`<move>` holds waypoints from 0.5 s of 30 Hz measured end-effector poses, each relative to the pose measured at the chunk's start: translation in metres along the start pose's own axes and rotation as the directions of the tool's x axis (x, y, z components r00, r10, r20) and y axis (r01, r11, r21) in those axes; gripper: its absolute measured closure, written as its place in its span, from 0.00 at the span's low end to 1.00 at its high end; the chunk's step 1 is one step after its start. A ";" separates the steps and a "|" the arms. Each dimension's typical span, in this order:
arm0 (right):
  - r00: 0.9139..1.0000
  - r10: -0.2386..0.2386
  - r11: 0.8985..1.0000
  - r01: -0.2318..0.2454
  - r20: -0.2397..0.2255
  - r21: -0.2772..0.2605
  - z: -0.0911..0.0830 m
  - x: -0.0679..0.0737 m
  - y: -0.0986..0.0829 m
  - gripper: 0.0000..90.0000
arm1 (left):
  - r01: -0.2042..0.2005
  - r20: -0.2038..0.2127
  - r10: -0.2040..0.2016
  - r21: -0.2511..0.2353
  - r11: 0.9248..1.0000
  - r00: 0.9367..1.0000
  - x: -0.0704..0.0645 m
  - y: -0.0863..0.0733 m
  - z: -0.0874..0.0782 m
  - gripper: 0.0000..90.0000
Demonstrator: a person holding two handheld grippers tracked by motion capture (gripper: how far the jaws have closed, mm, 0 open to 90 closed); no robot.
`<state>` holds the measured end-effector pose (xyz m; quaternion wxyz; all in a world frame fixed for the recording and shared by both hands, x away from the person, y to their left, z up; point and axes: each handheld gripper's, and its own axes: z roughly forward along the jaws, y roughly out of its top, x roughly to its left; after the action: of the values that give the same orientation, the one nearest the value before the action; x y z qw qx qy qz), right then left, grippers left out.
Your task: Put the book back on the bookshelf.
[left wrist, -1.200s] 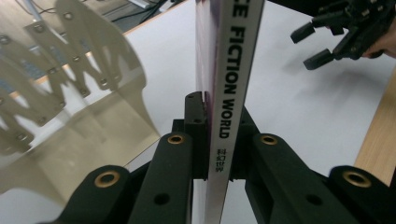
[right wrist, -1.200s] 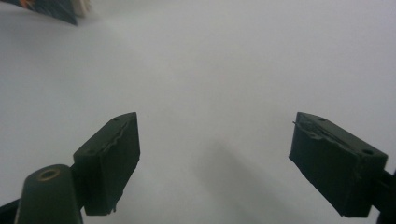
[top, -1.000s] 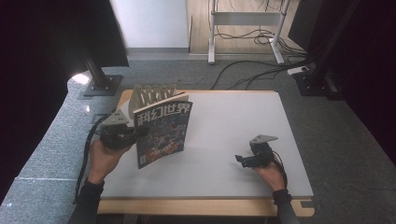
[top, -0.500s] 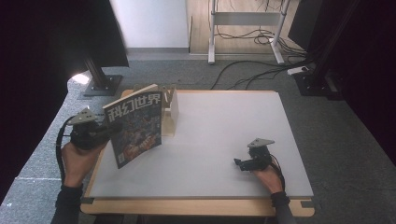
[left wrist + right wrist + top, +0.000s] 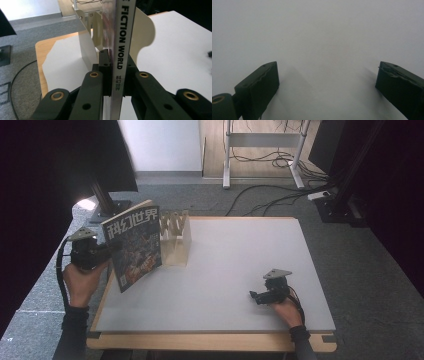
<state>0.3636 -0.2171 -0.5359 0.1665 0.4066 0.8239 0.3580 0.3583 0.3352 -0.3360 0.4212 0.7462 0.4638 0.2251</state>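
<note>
A magazine [image 5: 133, 247] with a colourful cover and Chinese title is held upright in the air at the table's left edge. My left gripper [image 5: 111, 252] is shut on its spine edge. In the left gripper view the spine [image 5: 123, 37], which reads "FICTION WORLD", stands vertical between the jaws of my left gripper [image 5: 116, 73]. A wooden slotted rack [image 5: 176, 238] stands just right of the magazine, and its dividers [image 5: 87, 47] rise behind the spine. My right gripper [image 5: 256, 296] rests low at the table's front right. Its jaws are wide open over bare white surface [image 5: 327, 82].
The white table top [image 5: 240, 255] stretches between the rack and the right gripper. A black stand base [image 5: 107, 210] sits on the floor beyond the left corner. Cables and a metal frame [image 5: 260, 150] lie on the floor behind the table.
My left gripper has carried the magazine leftward, from in front of the rack to the table's left edge. The right gripper has barely moved.
</note>
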 end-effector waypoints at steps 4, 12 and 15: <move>1.000 -0.002 1.000 0.002 -0.001 0.000 0.000 0.000 0.000 0.04 | 0.019 -0.030 -0.019 -0.001 1.000 0.999 0.003 0.007 0.017 0.92; 1.000 0.001 1.000 -0.001 0.000 0.000 0.000 0.000 0.000 0.04 | 0.029 -0.056 -0.032 -0.057 0.998 0.998 0.004 0.014 0.040 0.92; 1.000 0.001 1.000 -0.001 0.000 0.000 0.000 0.000 0.000 0.04 | 0.029 -0.058 -0.035 -0.092 0.995 0.998 0.004 0.011 0.050 0.92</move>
<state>0.3634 -0.2170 -0.5360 0.1664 0.4071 0.8236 0.3581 0.4025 0.3151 -0.3539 0.4444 0.7117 0.4772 0.2614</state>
